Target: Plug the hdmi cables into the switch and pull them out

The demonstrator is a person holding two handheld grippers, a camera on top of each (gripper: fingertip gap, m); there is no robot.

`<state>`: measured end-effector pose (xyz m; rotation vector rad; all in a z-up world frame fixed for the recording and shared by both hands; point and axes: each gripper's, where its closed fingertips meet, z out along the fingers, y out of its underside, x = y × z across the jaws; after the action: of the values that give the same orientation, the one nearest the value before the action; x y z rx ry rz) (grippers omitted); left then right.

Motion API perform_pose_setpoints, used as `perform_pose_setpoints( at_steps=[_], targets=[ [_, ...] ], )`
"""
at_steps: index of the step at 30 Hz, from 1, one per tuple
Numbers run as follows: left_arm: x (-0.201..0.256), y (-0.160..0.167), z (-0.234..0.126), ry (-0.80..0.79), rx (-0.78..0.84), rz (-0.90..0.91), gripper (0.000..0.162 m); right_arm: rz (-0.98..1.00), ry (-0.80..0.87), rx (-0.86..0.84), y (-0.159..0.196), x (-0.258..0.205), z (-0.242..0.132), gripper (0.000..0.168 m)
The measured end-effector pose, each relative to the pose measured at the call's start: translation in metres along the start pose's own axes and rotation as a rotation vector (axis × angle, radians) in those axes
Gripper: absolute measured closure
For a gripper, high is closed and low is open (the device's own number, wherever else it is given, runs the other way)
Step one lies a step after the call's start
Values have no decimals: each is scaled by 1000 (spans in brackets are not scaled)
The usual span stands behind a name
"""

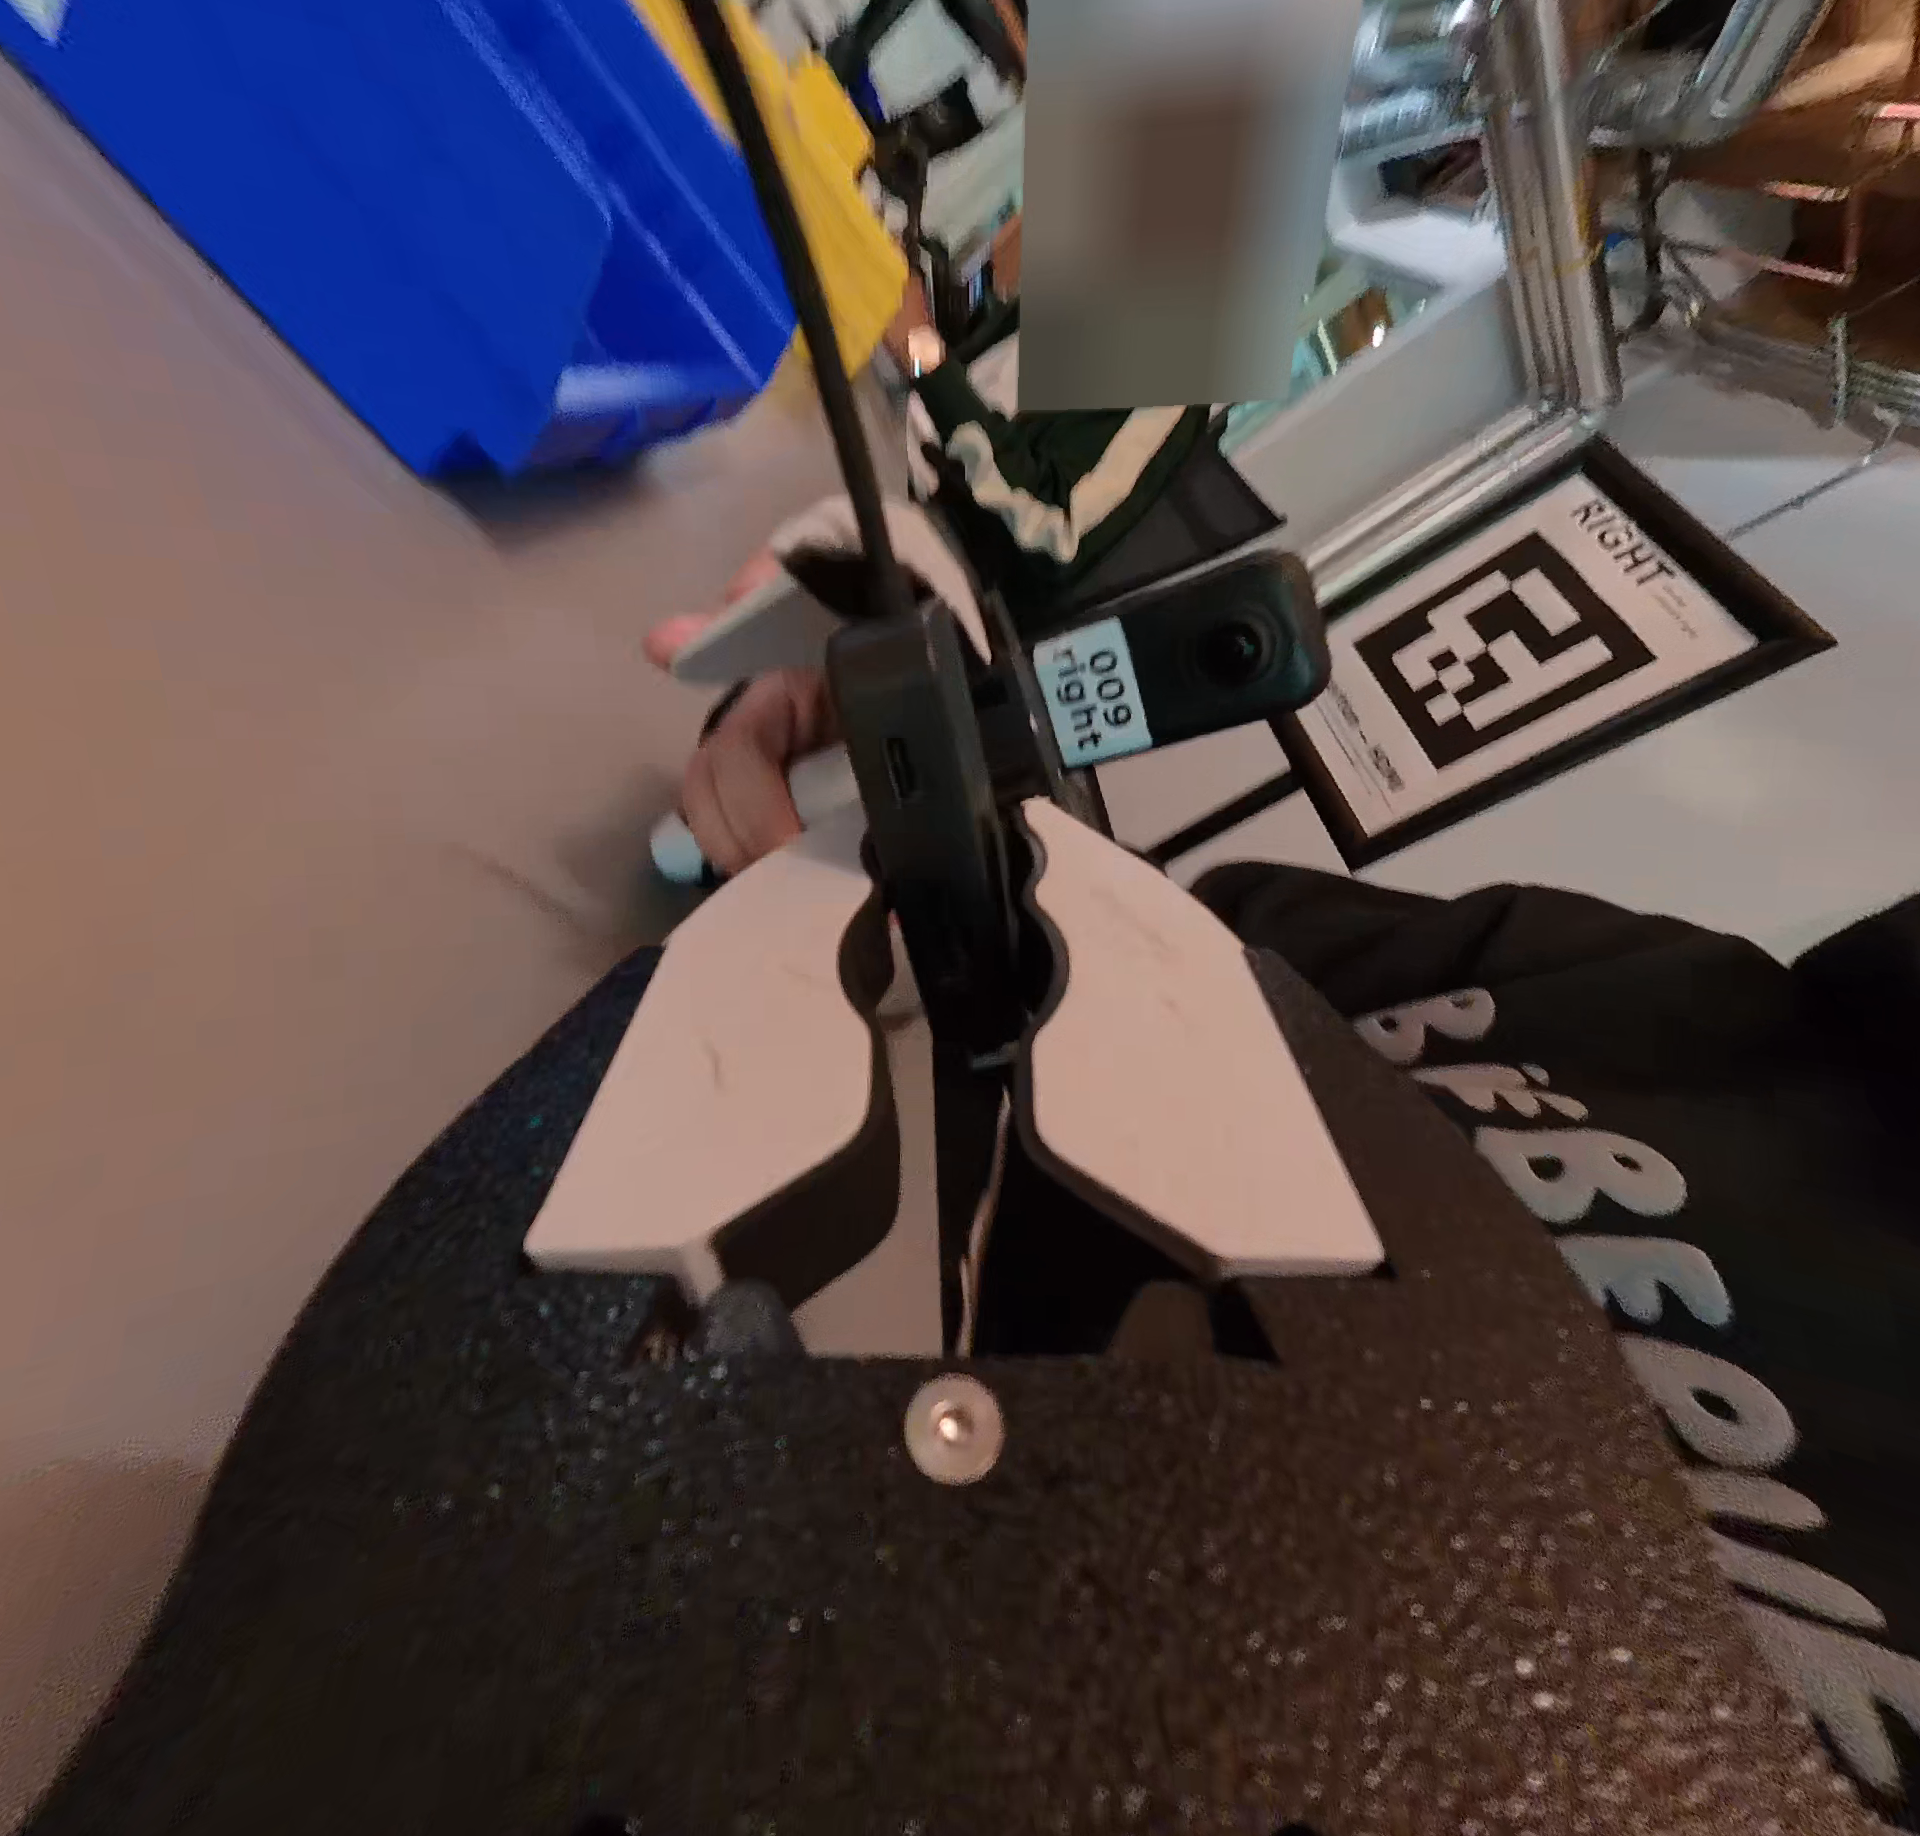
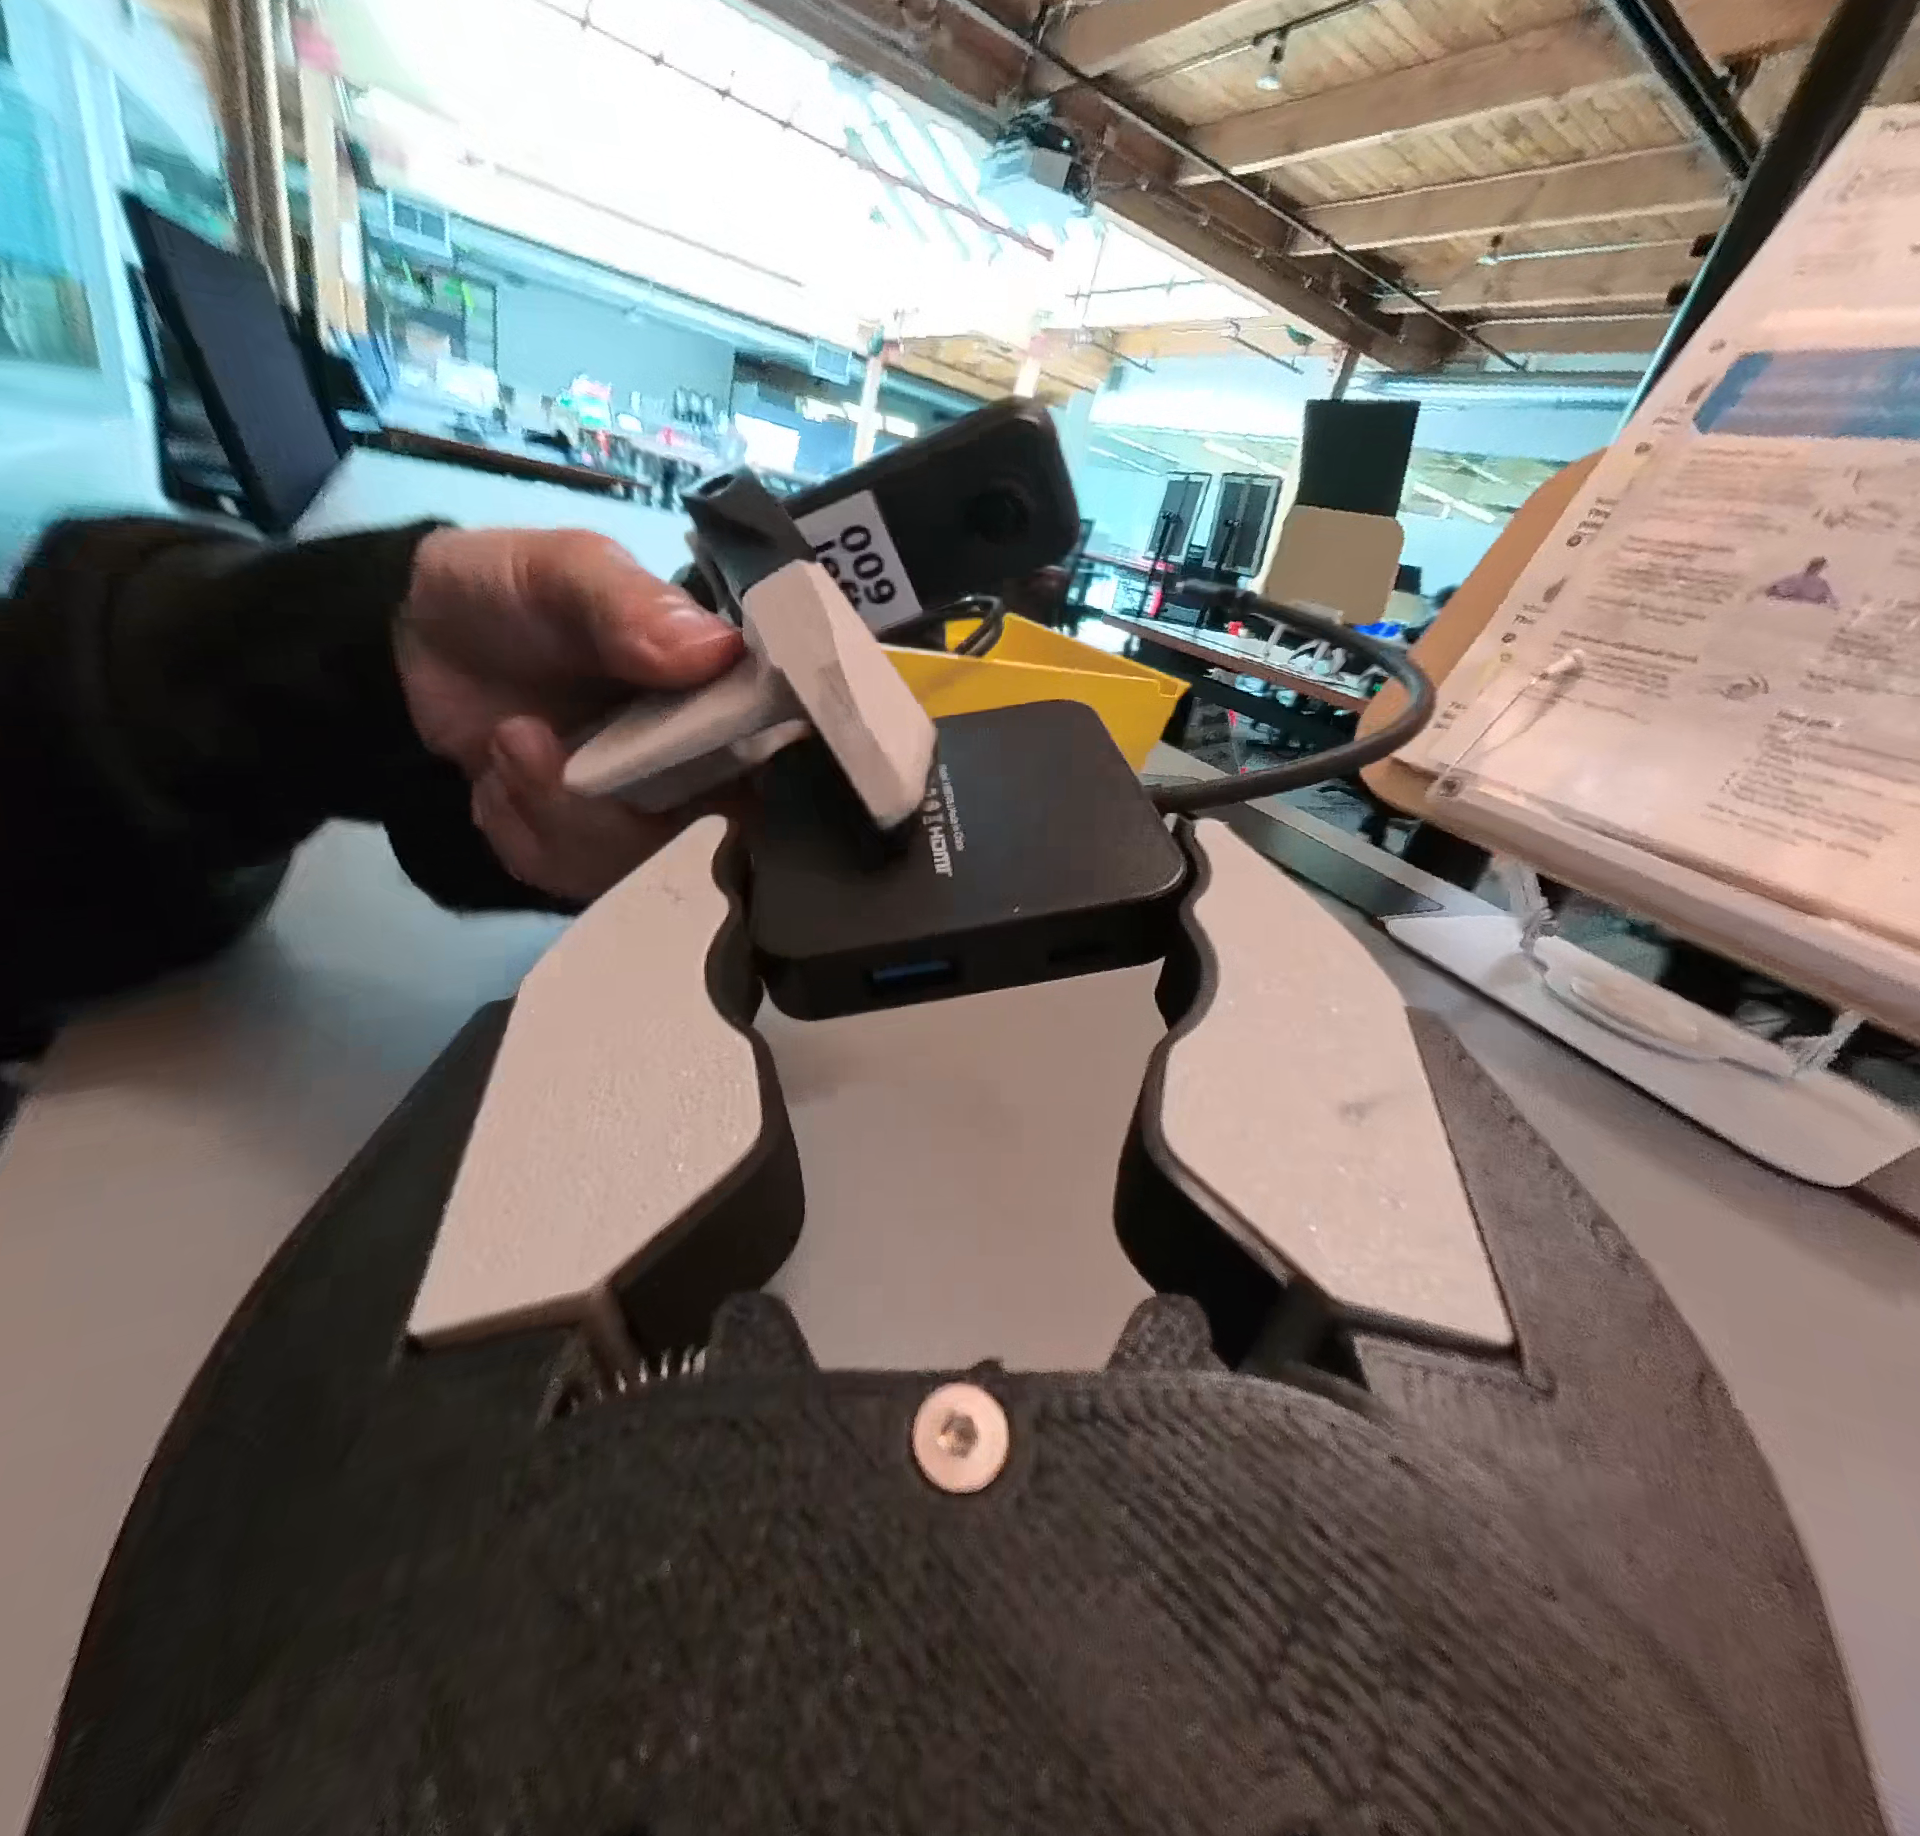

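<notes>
A grey table [image 2: 208, 1059] carries a blue bin [image 1: 395, 176] and a tilted stand of printed sheets [image 2: 1714, 643]. Above it, both tongs clamp the black switch [image 2: 966, 851]: the right gripper [image 2: 966, 913] across its sides, the left gripper [image 1: 951, 913] across its flat faces. A black cable [image 2: 1351, 737] leaves its far end.

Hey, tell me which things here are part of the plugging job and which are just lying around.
In the job: switch; its black cable; left tongs; right tongs, both gripping the switch.

Lying about: blue bin; yellow bin; document stand; marker board.
</notes>
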<state>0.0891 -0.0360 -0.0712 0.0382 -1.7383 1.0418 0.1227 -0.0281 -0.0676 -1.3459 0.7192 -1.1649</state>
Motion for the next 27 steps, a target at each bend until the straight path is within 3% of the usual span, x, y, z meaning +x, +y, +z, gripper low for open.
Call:
perform_pose_setpoints(
  at_steps=[4,9,12,15,19,21,24,27],
  targets=[
    [1,-30,-17,-78,177,152,134,257,-45,102,-11,10,-7,91],
    [26,-55,-50,-233,340,645,129,529,-84,245,-23,31,-19,91],
    [25,-45,-47,-371,255,950,116,586,-103,290,-28,35,-23,91],
    [5,-20,-31,-485,20,1111,101,580,-54,267,-22,40,-22,91],
    [-9,-27,-33,-645,-18,1139,101,459,84,183,-9,52,-23,92],
    [-16,-39,-52,-765,10,1084,102,426,107,161,-7,52,-21,92],
    [-23,-62,-110,-992,108,953,106,382,105,108,0,48,-17,92],
    [-34,-72,-195,-1262,183,765,111,345,101,93,0,44,-15,92]
  ],
)
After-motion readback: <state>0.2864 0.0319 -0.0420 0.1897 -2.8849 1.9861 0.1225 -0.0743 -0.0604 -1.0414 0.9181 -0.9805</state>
